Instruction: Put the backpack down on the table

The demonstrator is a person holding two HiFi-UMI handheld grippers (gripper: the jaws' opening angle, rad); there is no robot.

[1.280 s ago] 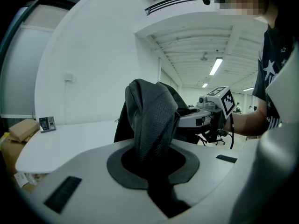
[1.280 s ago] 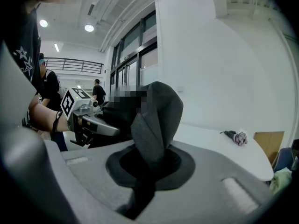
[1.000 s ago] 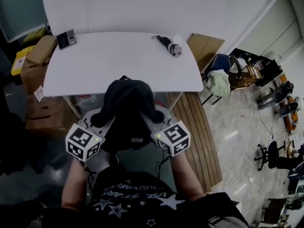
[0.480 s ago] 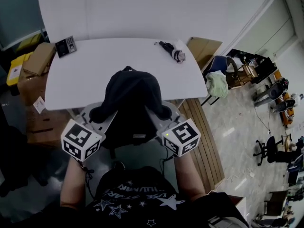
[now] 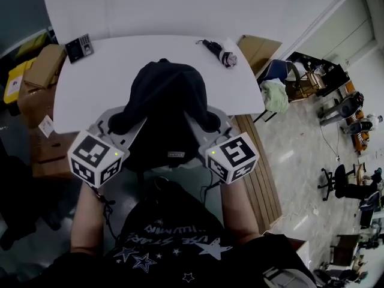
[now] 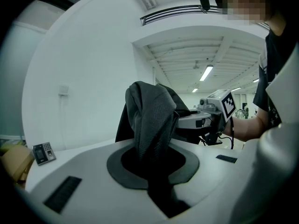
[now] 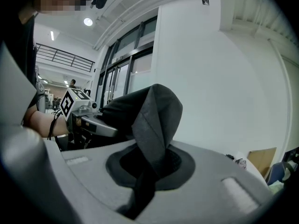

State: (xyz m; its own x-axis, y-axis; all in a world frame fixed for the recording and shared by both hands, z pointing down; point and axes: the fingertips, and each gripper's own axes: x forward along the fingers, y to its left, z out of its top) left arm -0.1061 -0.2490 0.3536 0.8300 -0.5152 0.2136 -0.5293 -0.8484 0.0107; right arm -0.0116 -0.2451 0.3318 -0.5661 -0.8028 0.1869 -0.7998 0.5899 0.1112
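A black backpack (image 5: 167, 104) hangs between my two grippers, over the near edge of the white table (image 5: 96, 80). Whether its bottom touches the tabletop I cannot tell. My left gripper (image 5: 128, 120) is shut on a fold of the backpack's dark fabric (image 6: 150, 118) at its left side. At the right side, my right gripper (image 5: 205, 123) is shut on another fold of that fabric (image 7: 156, 113). Each gripper view shows the other gripper across the bag: the right gripper (image 6: 212, 115) and the left gripper (image 7: 78, 110). The bag hides both sets of fingertips from above.
A small keypad device (image 5: 79, 47) lies at the table's far left corner and a folded dark bundle (image 5: 218, 51) at its far right. Cardboard boxes (image 5: 41, 71) stand left of the table. A chair with clothes (image 5: 275, 96) stands to the right. A white wall runs behind the table.
Both grippers have carried the backpack forward and upward, so it now reaches farther over the table's near edge. Both grips look unchanged.
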